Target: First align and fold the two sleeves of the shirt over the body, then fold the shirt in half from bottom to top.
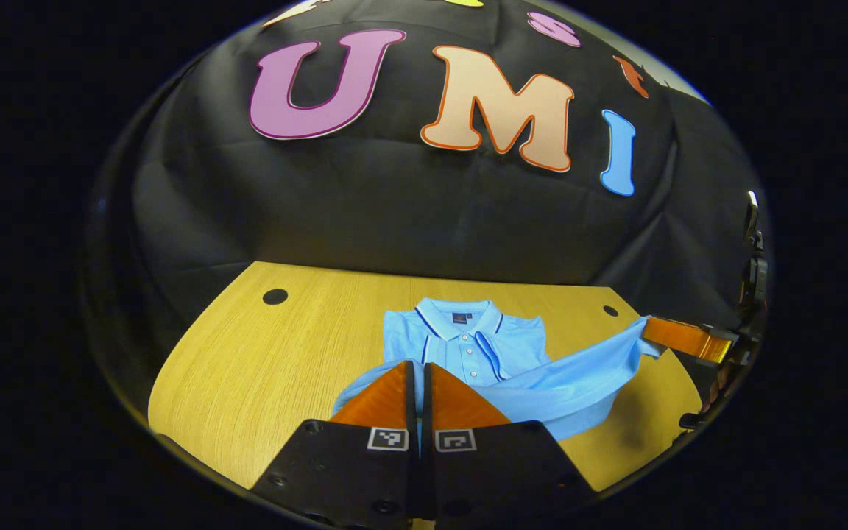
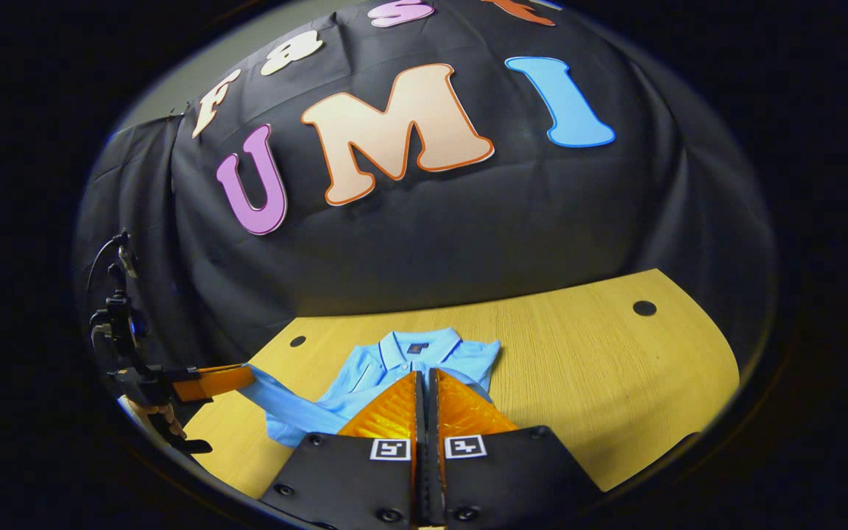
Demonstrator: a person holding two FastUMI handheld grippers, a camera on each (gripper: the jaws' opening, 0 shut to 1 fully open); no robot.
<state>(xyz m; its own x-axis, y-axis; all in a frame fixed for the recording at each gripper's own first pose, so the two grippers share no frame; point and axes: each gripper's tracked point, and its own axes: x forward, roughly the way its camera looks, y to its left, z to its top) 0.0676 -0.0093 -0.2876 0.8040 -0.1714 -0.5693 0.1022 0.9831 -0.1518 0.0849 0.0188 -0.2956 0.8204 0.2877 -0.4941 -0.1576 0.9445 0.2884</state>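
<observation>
The tabletop (image 1: 262, 368) is pale wood with a fine straight grain, rounded at its corners, with small dark round holes (image 1: 274, 297) near the back. Its near edge is cut off in both views behind the tongs' dark mounts.

On it lies the shirt (image 1: 468, 346), a light blue polo of soft knit with a dark-striped collar (image 1: 458, 315) and a buttoned placket, collar toward the wall. Its lower part is hidden behind the fingers in both views, so how the hem lies cannot be told. In the left gripper view a long band of the cloth stretches from the body out to the far tongs at the right edge, lifted off the wood and casting a shadow. In the right gripper view the same kind of band (image 2: 284, 401) runs left to the other tongs.

The left tongs (image 1: 419, 390) have their fingers drawn together with only a thin slit between them, tips over blue cloth; the right gripper view shows them (image 2: 244, 377) pinching the end of the stretched band. The right tongs (image 2: 425, 401) are likewise drawn together, and the left gripper view shows them (image 1: 648, 330) clamped on the band's end. The hand holding each far gripper is mostly cut off at the edge.
</observation>
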